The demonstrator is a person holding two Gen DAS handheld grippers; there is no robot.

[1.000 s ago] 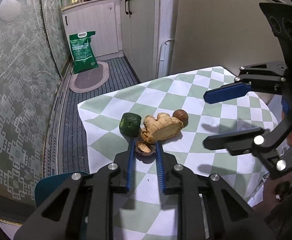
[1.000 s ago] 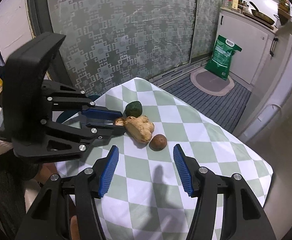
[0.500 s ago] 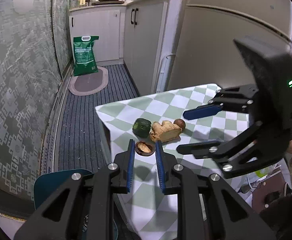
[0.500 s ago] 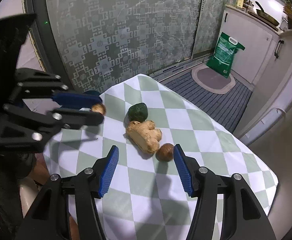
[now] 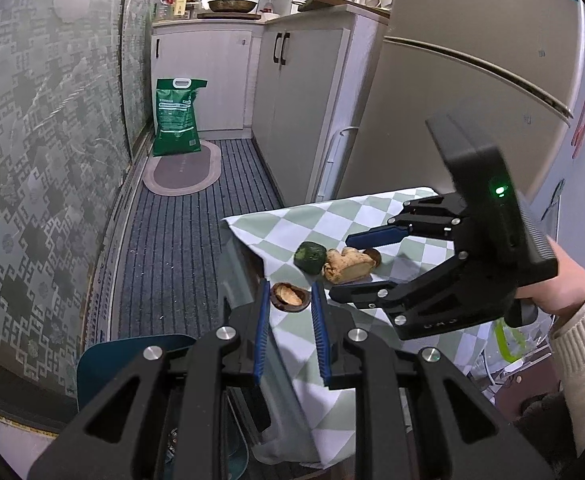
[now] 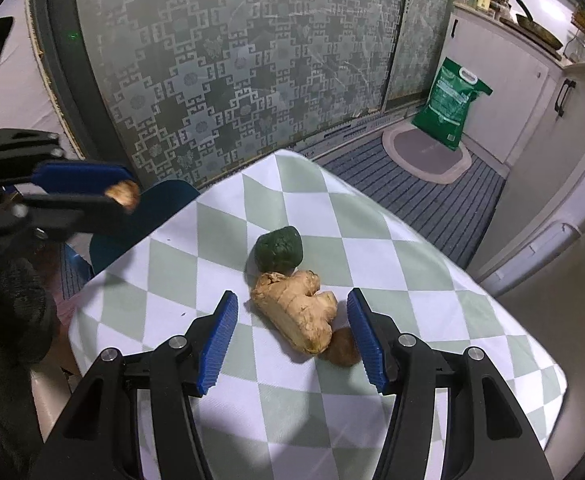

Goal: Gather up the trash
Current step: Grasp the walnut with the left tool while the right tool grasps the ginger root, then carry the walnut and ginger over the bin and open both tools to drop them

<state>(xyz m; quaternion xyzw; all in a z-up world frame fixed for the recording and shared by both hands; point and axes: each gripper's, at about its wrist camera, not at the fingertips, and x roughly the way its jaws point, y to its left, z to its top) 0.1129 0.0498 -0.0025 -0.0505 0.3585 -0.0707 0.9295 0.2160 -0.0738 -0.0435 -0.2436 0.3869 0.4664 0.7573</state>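
My left gripper is shut on a brown nut shell, held in the air off the table's left edge; it also shows in the right wrist view. A piece of ginger, a dark green lump and a brown round nut lie on the checked tablecloth. My right gripper is open, its fingers either side of the ginger, above the cloth. In the left wrist view it hovers over the ginger.
A blue chair stands below the table's left edge. A fridge and white cupboards stand behind the table. A green bag and an oval mat are on the striped floor. A plastic bag hangs at the right.
My left gripper has lifted the nut shell off the cloth and pulled back past the table's edge. My right gripper has moved forward over the ginger, still open.
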